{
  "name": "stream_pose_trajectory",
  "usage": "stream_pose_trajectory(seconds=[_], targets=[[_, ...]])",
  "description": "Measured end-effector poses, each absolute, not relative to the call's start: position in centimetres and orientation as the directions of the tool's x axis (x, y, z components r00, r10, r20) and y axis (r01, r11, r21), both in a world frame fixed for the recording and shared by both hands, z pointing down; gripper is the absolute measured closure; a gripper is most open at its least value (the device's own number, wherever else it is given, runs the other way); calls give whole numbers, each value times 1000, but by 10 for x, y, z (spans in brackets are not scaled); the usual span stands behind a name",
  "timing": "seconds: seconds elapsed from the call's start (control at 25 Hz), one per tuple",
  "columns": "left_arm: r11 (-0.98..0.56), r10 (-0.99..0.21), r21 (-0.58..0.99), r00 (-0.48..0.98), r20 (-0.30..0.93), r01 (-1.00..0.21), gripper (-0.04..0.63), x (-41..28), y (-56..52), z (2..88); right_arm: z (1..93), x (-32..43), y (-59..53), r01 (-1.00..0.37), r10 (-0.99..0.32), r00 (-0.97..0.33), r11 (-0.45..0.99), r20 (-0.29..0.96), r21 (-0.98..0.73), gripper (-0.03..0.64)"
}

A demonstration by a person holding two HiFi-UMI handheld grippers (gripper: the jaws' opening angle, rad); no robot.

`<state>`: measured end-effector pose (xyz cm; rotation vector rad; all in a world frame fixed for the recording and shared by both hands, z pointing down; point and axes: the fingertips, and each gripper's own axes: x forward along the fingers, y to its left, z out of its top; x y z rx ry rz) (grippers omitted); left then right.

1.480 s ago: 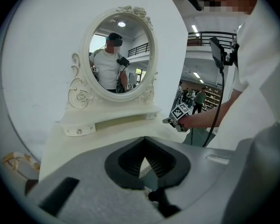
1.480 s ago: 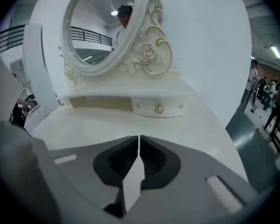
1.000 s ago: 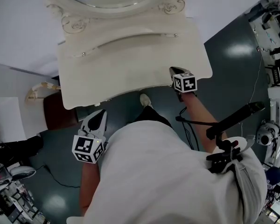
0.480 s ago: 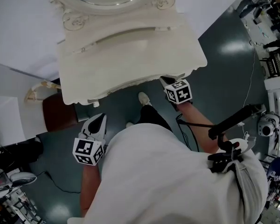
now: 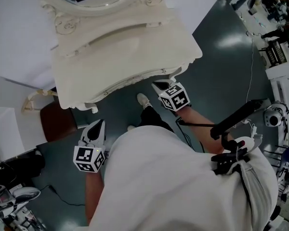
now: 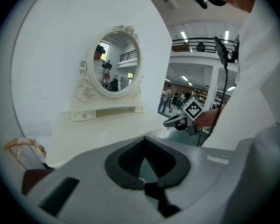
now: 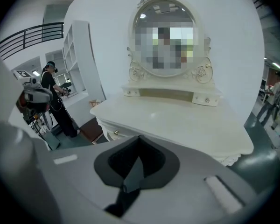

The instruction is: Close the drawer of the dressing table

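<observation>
Dark grey-green floor spreads under the whole scene. Nearest the head view, the person's white top fills the lower frame and hides most of both arms and the legs; only one pale shoe shows beyond it.

The left gripper hangs over the floor off the front left corner of the dressing table, well short of it. Its own view shows its jaws brought together with nothing between them, only floor behind. The right gripper is near the table's front edge, close to the front right corner. Its jaws are fully closed and empty. From above, its tips lie just below the scalloped edge, and whether they touch it cannot be told.

The drawer shows only in the right gripper view, as a strip of cream front with a small knob just under the front edge towards the left corner. It seems to sit in line with the front, but the gripper's grey body covers the rest.

A brown seat stands beside the left edge, partly tucked from sight under the top. At the back edge a low shelf carries the oval mirror, which the head view cuts off. Behind is a white wall. Farther left in the right gripper view a person in dark clothes stands, too small to make out.
</observation>
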<state>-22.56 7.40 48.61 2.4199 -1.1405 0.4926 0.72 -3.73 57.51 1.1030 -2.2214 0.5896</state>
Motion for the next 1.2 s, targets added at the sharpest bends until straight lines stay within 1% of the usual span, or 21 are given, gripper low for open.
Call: stream_pose_trajectory(seconds=[0.76,1.2], targets=[[-585,-623,234,614,484,-777,592,-218,95,499,563,-7,-4,-777,-549,-519,622,655,-95,617],[-559,-621,243,595,510,-793,592,-217,76,505,567,-5,-27,-767,-530,-526,634,665,-102,617]])
